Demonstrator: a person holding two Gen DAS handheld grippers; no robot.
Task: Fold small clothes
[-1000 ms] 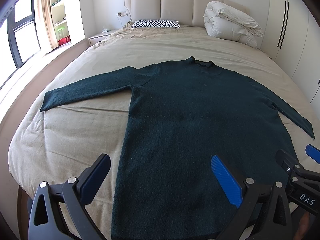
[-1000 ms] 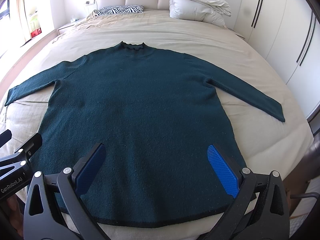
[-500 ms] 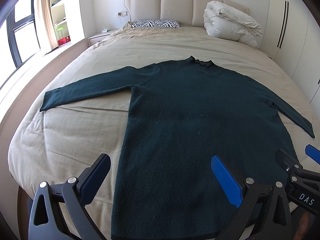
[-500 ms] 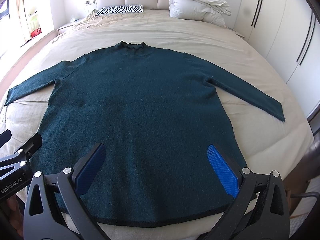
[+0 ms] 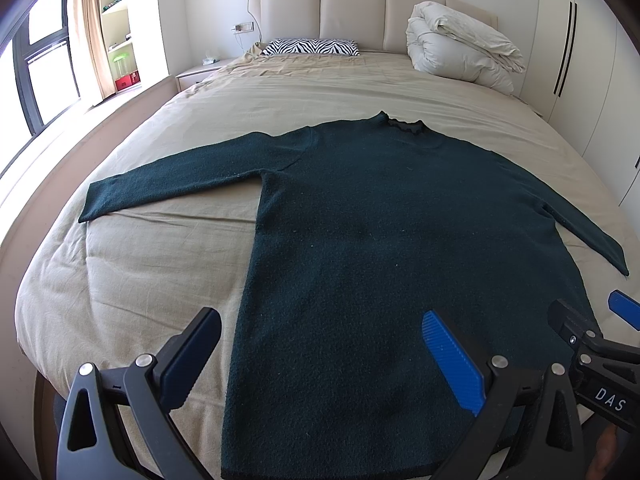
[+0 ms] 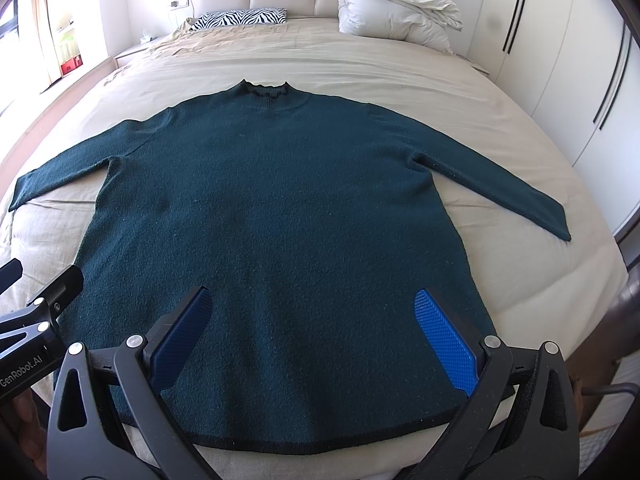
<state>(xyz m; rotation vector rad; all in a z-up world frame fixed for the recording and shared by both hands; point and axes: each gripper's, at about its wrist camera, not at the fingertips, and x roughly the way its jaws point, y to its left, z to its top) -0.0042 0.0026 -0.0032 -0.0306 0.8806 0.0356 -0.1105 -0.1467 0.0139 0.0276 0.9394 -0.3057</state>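
- Dark green knitted sweater (image 6: pixel 280 216) lies flat on the beige bed (image 6: pixel 520 272), sleeves spread, ready for folding.
- Left gripper (image 5: pixel 320 356) and right gripper (image 6: pixel 312 332) hover near the hem, jaws apart, holding nothing.

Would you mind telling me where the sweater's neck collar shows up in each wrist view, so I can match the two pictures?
Left wrist view: the collar sits right of centre, in the upper half.
Right wrist view: the collar sits left of centre, in the upper third.
Shared landmark: the zebra pillow at the headboard, beyond the collar in both.
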